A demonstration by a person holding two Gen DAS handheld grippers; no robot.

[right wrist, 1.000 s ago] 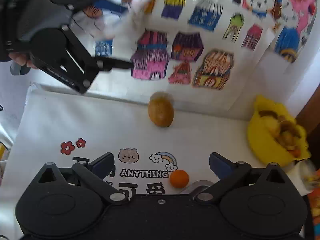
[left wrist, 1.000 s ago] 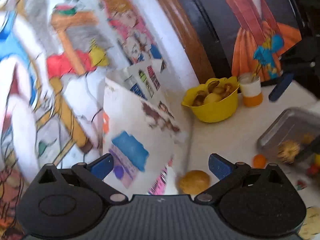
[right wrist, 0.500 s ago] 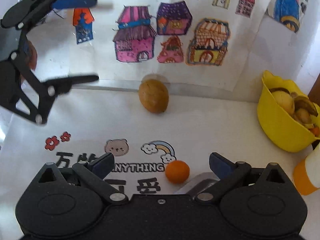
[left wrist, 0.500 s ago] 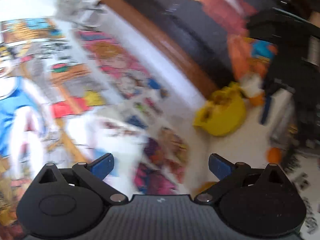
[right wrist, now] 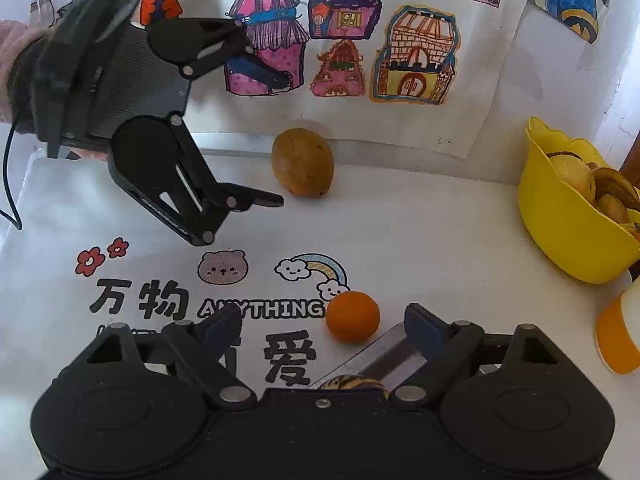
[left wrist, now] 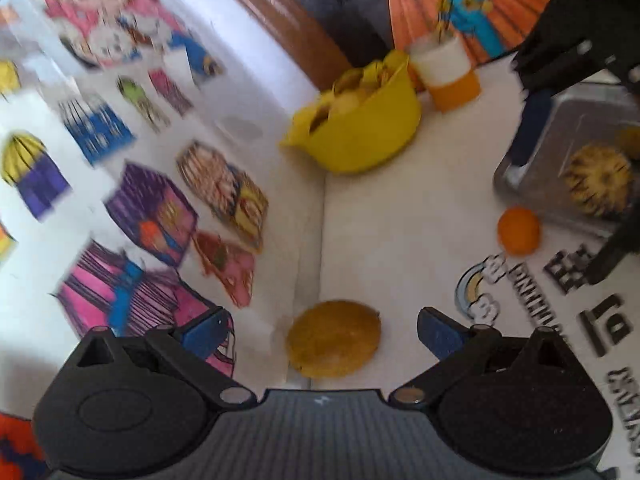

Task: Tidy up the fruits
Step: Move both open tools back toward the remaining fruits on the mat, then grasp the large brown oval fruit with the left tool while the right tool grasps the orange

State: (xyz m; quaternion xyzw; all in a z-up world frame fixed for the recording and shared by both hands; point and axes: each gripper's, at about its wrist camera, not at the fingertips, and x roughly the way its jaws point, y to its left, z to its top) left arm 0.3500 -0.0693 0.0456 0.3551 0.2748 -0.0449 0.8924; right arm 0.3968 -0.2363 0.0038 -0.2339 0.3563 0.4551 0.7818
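We are bringing our released left tongs [left wrist: 320, 330] around the brown fruit [left wrist: 334, 338] lying on the counter [left wrist: 400, 220] by the wall, while our empty right tongs [right wrist: 324, 326] are closing near the small orange [right wrist: 352, 316]; both fruits are looking light, firm and prone to rolling, so we are judging a grip across the middle best.

Left wrist view: looks along its own fingers, tilted down, close over the brown fruit [left wrist: 334, 338] near the drawings on the wall [left wrist: 152, 216].
Right wrist view: looks steeply down over the printed mat [right wrist: 420, 236], facing that wall.
Shared: brown fruit, small orange [right wrist: 352, 317], yellow bowl [right wrist: 568, 232], orange-and-white cup [left wrist: 448, 74], metal tray [left wrist: 576, 120].
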